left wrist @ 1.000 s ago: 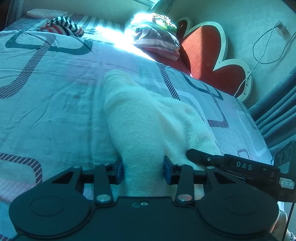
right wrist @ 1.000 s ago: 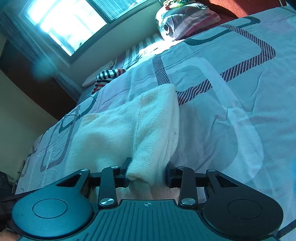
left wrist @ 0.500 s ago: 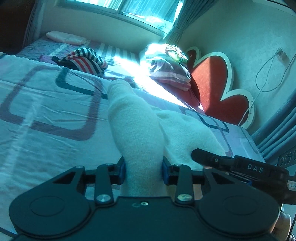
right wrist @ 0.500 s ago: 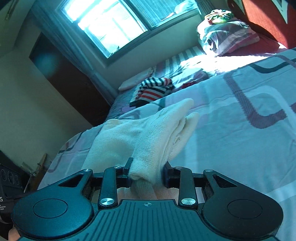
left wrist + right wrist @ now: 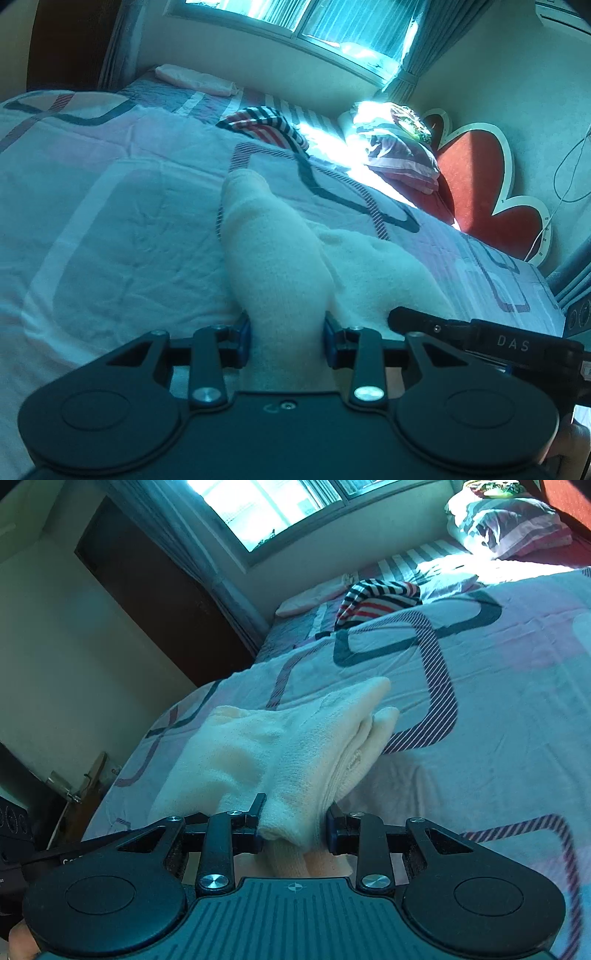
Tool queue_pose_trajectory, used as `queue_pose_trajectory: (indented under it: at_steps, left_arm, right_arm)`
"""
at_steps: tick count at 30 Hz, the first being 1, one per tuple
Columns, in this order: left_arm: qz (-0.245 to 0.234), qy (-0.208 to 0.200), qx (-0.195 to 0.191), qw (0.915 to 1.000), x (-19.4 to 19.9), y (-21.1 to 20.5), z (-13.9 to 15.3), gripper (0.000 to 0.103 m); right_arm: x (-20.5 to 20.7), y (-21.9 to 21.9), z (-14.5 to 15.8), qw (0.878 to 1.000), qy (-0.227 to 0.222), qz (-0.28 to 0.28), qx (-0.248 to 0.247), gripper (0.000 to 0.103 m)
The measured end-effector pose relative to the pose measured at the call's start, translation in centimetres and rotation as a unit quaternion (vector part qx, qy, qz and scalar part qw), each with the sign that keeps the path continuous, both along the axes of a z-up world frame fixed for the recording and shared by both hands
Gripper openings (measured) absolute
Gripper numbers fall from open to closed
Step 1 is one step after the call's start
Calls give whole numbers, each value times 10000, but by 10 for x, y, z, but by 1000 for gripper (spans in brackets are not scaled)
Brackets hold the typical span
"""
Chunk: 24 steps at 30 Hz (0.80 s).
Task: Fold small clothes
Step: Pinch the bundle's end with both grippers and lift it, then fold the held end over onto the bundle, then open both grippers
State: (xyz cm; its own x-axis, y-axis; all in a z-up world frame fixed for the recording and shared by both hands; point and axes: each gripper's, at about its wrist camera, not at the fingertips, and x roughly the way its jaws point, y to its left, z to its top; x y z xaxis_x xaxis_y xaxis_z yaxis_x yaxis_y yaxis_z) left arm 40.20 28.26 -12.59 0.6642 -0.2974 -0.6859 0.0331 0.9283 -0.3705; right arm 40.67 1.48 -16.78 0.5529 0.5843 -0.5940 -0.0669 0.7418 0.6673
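Cream fleece garment gripped at its near edge by both tongs, above the patterned bedspread. The left gripper is clamped on one gathered fold; its blue pads press into the cloth from both sides. The right gripper is likewise closed on a thicker, layered bundle of the same garment, and its black tip shows in the left wrist view just beside the left tongs.

Key relation: taking the bedspread as landmark, the garment runs forward from both tongs with its long axis pointing away from the person, toward the far side of the bedspread where the striped garment lies. Its far end droops to the bedspread, though contact cannot be confirmed. Both hands hold the near edge side by side, so neither is clearly the nearer. By judgement, the fold depends on carrying this near edge forward along that axis until it lies over the far end.

Change from the earlier frames: a second ago the garment lay spread flat and wide on the bedspread; it is now bunched and partly raised, and both views have swung up to take in the window and the striped garment. Both grips are unchanged.
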Motion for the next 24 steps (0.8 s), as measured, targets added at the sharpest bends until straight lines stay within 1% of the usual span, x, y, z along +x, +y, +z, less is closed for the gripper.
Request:
queue_pose_trajectory:
  at_steps: [2,3,4,6,7,10,12,15,16,17,19,20,22,24]
  left_arm:
    - [10,117,21,9999,-2,12,-19,40]
    - [31,87,-99,9999,-4,17,-27,48]
    - [92,71,-180,9998,-4,22,-31,58]
    - [139,83,-230,9996,-5,24,-33,63]
    - [120,86,-217,9997,-4,22,-32,65]
    - [139,73,-66,9999,-3,21,-24,66]
    - [318,-59,-47,9995,-3,23,-15,65]
    - [679,-163,-379,9968,5,34,-5,66]
    - [814,-156,-414,9957,10,35,-4,65]
    - [891,-125,-377,9952,17,35,-5,63]
    - [998,-27,-190,9948,33,33,-11,57]
    - [1060,60,-118,9943,39,33,-15,56]
    - [1188,207,-141,9926,48,33,-25,59]
    - [1241,284,-168,9917,50,36,-32,60]
  right_arm:
    - [1,11,-13,9998,157,-68,-91,30]
    - [0,12,-17,9996,197,-125,-168,31]
    - [-1,10,-21,9994,255,-168,-163,32]
    - [-2,1,-24,9987,389,-300,-114,37]
    - [-2,-3,-23,9984,413,-359,-132,37]
    - [1,-12,-16,9979,422,-441,-201,38]
    - [2,-14,-9,9978,370,-454,-300,38]
    - [10,-15,1,9967,227,-661,-422,38]
    - [16,-15,4,9964,136,-703,-455,38]
    - [21,-13,7,9961,64,-723,-501,37]
    - [34,-5,10,9967,-28,-641,-507,37]
    - [40,1,9,9969,-64,-556,-548,37]
    - [49,13,4,9964,-55,-393,-750,37]
    - [59,21,-10,9934,126,-385,-1075,36]
